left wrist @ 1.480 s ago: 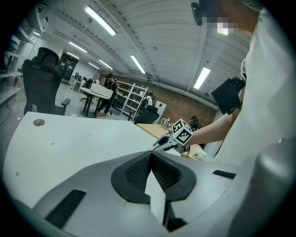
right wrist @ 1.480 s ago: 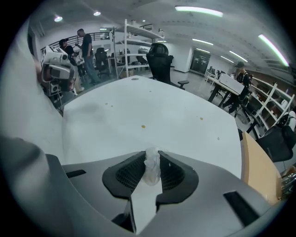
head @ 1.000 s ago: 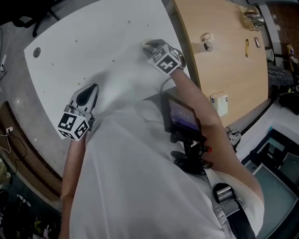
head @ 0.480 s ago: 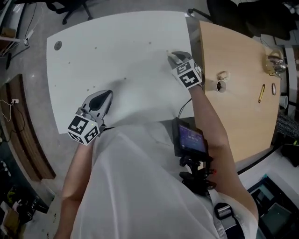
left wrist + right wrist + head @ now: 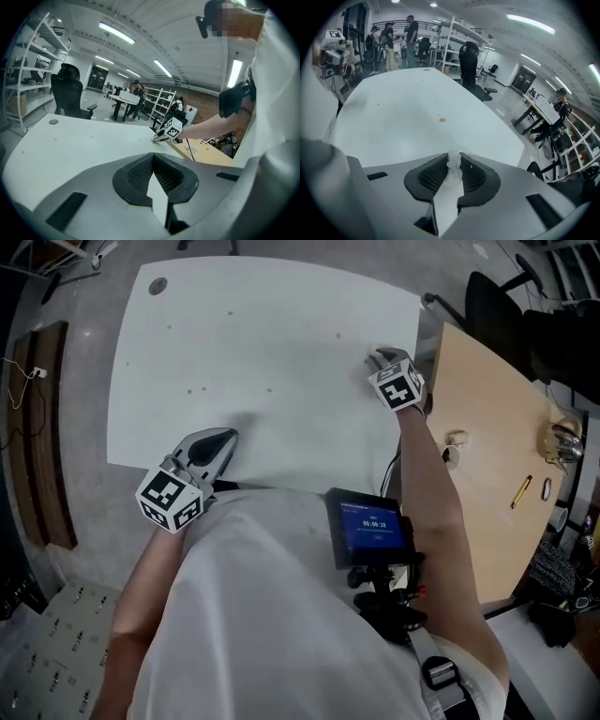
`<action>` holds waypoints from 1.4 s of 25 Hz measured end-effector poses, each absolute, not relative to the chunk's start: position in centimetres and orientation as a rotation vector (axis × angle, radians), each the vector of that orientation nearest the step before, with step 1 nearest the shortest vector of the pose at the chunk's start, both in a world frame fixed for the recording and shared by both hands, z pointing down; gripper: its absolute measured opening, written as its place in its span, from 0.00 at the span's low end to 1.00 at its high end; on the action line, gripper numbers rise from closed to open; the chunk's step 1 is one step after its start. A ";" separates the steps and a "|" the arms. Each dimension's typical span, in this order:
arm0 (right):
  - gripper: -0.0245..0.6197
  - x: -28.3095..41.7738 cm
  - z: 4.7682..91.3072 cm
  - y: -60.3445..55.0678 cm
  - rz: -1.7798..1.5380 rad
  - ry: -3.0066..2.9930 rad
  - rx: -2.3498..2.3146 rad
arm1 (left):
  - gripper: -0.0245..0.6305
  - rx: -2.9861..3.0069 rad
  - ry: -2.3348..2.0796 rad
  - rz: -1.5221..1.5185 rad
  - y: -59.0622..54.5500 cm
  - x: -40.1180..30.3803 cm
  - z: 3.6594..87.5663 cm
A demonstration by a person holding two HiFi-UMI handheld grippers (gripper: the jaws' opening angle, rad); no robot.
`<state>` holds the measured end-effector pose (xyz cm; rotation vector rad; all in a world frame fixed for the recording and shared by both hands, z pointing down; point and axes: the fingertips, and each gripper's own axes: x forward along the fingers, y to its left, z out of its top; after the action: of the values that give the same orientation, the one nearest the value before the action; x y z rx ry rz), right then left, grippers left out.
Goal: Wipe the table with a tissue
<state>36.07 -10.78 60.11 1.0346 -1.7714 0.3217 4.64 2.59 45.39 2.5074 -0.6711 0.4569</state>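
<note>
Screen (image 5: 370, 526): lit blue, on a mount at the person's chest, at 6 o'clock in the head view.
Left gripper (image 5: 223, 439): over the table's near edge, at about 7 o'clock on the top, pointing toward 1 o'clock. Its jaws are together with nothing between them.
Table (image 5: 281, 296): white top that fills the middle of the head view.
Right gripper (image 5: 376, 354): at the end of the outstretched arm, low over the top by its right edge, at about 2 o'clock. Its jaws are clamped on the tissue.
Tissue (image 5: 454, 167): a white crumpled wad pinched between the right gripper's pads. A little pokes out past the tips and the rest trails back toward the camera. I cannot tell whether it touches the top.
Spots (image 5: 192, 390): small brown marks scattered over the middle and far half of the top. In the right gripper view one lies at 12 o'clock from the jaws, well apart.
Hole (image 5: 157, 284): round and dark, near the far left corner at 11 o'clock.
Wood table (image 5: 487, 427): just beside the white one, at 3 o'clock.
Pen (image 5: 521, 491): yellow, lying on the wood table.
Chair (image 5: 497, 296): black, beyond both tables at 1 o'clock.
</note>
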 end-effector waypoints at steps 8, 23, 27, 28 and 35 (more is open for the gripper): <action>0.15 34.1 60.2 -9.3 0.303 -1.779 0.974 | 0.05 2.536 -0.636 0.475 3.0 6.2 44.9; 0.15 28.4 58.7 -3.3 0.630 -2.043 1.002 | 0.05 2.573 -0.572 0.456 3.3 8.0 44.6; 0.15 31.7 56.8 -5.7 0.677 -2.044 1.184 | 0.05 2.565 -0.593 0.440 3.1 7.3 44.6; 0.15 32.5 56.5 -6.3 0.673 -2.034 1.207 | 0.05 2.560 -0.601 0.436 3.1 7.0 44.6; 0.15 33.8 55.8 -10.8 0.564 -2.012 1.206 | 0.05 2.510 -0.671 0.430 3.4 4.5 45.4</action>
<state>33.78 -10.83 55.85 1.2060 -2.0117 0.5642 4.47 3.41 45.35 2.5105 -0.6709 0.4305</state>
